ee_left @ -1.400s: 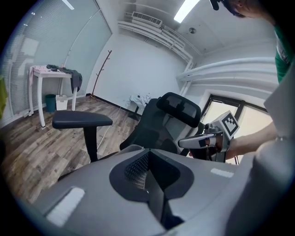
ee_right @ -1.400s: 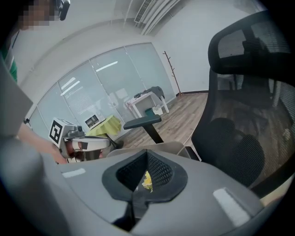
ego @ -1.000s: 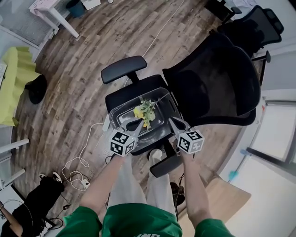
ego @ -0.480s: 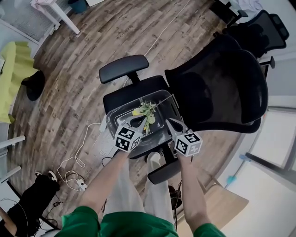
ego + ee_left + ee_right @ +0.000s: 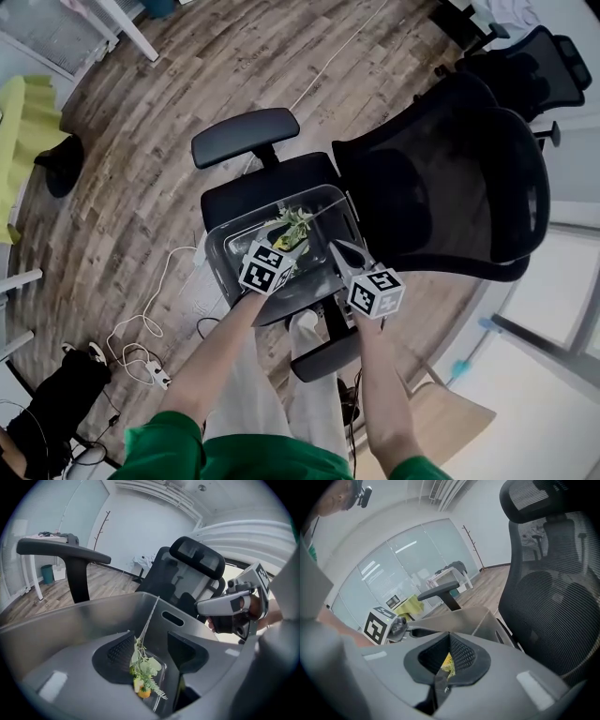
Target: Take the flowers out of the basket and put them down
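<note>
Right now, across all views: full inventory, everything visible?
flowers: one sprig, yellow with green leaves, in the basket
basket: one, grey, on the chair seat
office chair: one, black, under the basket
second chair: one, black, top right
cables: a few, white, on the floor, left
floor: wood planks
cloth: one, yellow-green, left edge
left hand-held gripper: grey, inside the basket; jaws apart, just been opening, sprig between them, not pressed
right hand-held gripper: grey, jaws together, over the basket's right side
sleeves: two, green, bottom edge
</note>
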A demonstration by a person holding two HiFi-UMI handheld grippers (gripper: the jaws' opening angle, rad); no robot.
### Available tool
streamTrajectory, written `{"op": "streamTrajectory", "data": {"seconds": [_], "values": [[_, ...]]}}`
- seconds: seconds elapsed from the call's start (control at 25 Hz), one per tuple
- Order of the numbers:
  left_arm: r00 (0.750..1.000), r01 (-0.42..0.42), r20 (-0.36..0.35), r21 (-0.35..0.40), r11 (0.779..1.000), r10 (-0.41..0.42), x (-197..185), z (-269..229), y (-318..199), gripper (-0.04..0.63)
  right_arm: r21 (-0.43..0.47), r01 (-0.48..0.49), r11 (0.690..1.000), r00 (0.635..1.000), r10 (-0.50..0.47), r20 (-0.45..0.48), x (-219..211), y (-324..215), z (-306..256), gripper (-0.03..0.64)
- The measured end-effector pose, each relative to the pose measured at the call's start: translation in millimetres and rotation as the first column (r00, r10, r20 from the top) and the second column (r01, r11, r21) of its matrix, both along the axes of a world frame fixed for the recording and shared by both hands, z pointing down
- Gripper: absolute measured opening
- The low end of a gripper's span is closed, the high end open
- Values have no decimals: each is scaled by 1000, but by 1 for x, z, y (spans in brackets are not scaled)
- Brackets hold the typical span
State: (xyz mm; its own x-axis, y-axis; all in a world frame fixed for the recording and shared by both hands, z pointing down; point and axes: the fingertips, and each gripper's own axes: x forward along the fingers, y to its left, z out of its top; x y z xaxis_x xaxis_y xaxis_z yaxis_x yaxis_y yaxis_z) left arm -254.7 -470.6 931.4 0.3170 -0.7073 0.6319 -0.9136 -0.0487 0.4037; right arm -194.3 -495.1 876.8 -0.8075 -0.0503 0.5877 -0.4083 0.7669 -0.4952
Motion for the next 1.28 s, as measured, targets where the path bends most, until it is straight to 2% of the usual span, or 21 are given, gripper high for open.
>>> {"op": "streamTrajectory", "data": {"seconds": [0.2,0.52,0.72,0.92,1.28], "values": [[998,-30,58,-46,999,32,-1,31,-10,293,-7,1,1000,1000,-2,-13,2,-7,9,6],[993,-73,85,-137,988,86,6,73,-17,304,-19,6,1000,1000,-7,-24,-3,-15,22,6],[983,-101,135,-171,980,125,4,87,-19,296,-20,9,1000,999,-10,-32,-1,-17,23,6],[972,-117,180,-189,975,152,4,99,-21,257,-7,27,1000,998,-28,-53,3,-17,27,6],[967,-129,192,-208,970,170,5,107,-21,173,-16,20,1000,998,-21,-55,7,-17,34,6]]}}
